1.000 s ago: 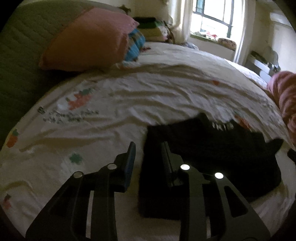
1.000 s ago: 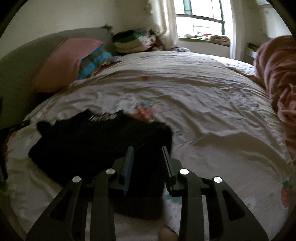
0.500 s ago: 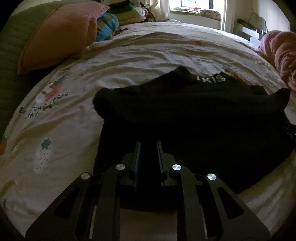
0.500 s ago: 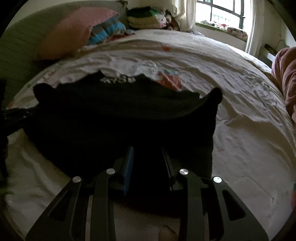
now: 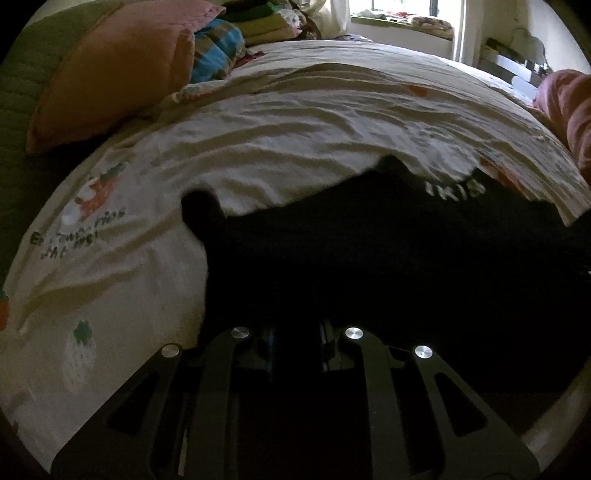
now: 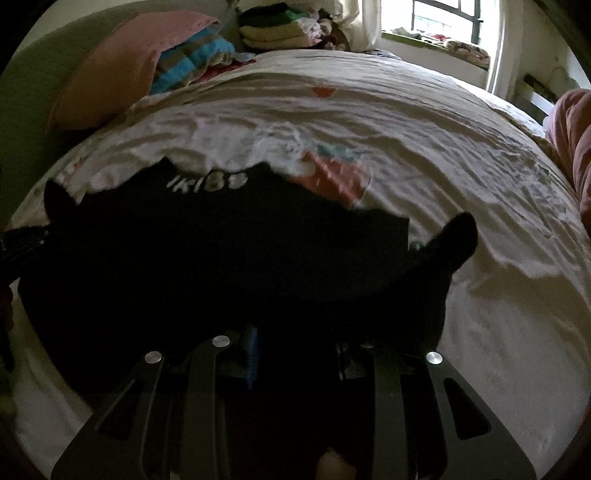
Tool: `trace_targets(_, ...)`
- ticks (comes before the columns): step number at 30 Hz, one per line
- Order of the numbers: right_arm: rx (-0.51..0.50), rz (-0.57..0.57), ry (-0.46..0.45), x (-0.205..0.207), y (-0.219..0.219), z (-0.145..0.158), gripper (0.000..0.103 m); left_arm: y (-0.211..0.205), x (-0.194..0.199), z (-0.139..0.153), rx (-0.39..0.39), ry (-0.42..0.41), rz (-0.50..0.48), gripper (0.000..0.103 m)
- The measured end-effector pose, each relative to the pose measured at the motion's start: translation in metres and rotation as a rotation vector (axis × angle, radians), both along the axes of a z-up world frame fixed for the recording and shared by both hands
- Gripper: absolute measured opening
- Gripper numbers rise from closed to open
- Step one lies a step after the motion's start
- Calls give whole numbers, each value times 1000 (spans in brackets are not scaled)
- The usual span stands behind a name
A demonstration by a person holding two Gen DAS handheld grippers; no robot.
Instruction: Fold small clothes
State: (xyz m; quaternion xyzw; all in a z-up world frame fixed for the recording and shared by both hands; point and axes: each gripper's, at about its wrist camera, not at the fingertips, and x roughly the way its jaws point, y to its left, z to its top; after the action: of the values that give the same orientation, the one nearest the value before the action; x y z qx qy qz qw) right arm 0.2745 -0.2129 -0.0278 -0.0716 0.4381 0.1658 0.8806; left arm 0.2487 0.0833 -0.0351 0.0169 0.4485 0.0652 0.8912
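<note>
We're holding the small black cotton garment with white lettering [image 5: 369, 258] over the white printed bedsheet [image 5: 295, 140]. Left gripper [image 5: 295, 332] jaws nearly closed, pinching its near edge; right gripper [image 6: 295, 343] jaws narrow, clamping the other corner. Fabric's light, limp, draping: probably best gripping corners and keeping tension.

This is a bedroom in a home. A big bed [image 6: 424, 155] fills the room, with a white sheet that has little fruit pictures on it. A pink pillow [image 5: 110, 70] leans at the head of the bed. Folded clothes [image 6: 280, 26] are stacked behind it. A bright window [image 6: 447, 18] lets in daylight, and what may be a pink blanket [image 6: 572, 133] lies at the side.
</note>
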Motion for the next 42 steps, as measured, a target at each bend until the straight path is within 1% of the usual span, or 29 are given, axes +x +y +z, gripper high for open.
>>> trace_targets(3,-13,-23,-15,12,-1,2,28,12,14,7,-20,-13,35,10)
trace_targets(7,26,-62,-14,26,-10,2,25,29,23,18,-63,-43,71,11)
trace_targets(9,35,-84,-32,30,-17,4,25,38,25,21,-67,-51,91,16)
trace_targets(13,66,-136,-53,34,-36,9,25,53,27,17,-89,-36,126,22)
trace_targets(14,57,-152,-61,34,-40,10,27,56,29,13,-93,-25,134,24)
trace_targets(16,32,-189,-83,36,-50,11,29,61,32,6,-113,-3,142,32)
trace_targets(17,22,-202,-80,37,-54,11,37,63,34,2,-130,11,146,38)
trace_targets(18,20,-205,-62,41,-59,9,42,64,36,-1,-140,19,150,43)
trace_targets(19,23,-205,-50,43,-62,7,44,65,38,-3,-151,26,152,44)
trace_targets(21,35,-211,-25,46,-67,3,44,66,42,-7,-162,36,159,50)
trace_targets(24,82,-203,-9,47,-70,0,44,64,45,-9,-159,36,153,50)
trace_targets(25,92,-200,-9,48,-70,-1,35,63,46,-9,-153,33,147,50)
trace_targets(26,107,-192,-7,48,-69,-1,17,61,47,-10,-147,28,142,45)
trace_targets(27,121,-184,-5,47,-69,-2,10,61,47,-10,-152,24,137,28)
trace_targets(29,131,-181,-26,45,-68,2,8,59,46,-9,-153,6,128,10)
trace_targets(30,136,-177,-41,43,-67,5,7,56,45,-6,-132,-4,118,5)
trace_targets(32,140,-182,-76,38,-69,13,7,53,42,2,-103,-39,102,3)
trace_targets(33,148,-194,-95,36,-72,18,7,53,39,11,-87,-74,101,3)
trace_targets(36,177,-222,-107,37,-80,22,7,55,37,27,-89,-127,108,3)
trace_targets(39,171,-252,-88,40,-85,16,7,52,41,26,-56,-132,98,3)
trace_targets(42,151,-265,-78,40,-85,11,7,51,44,16,-63,-109,107,3)
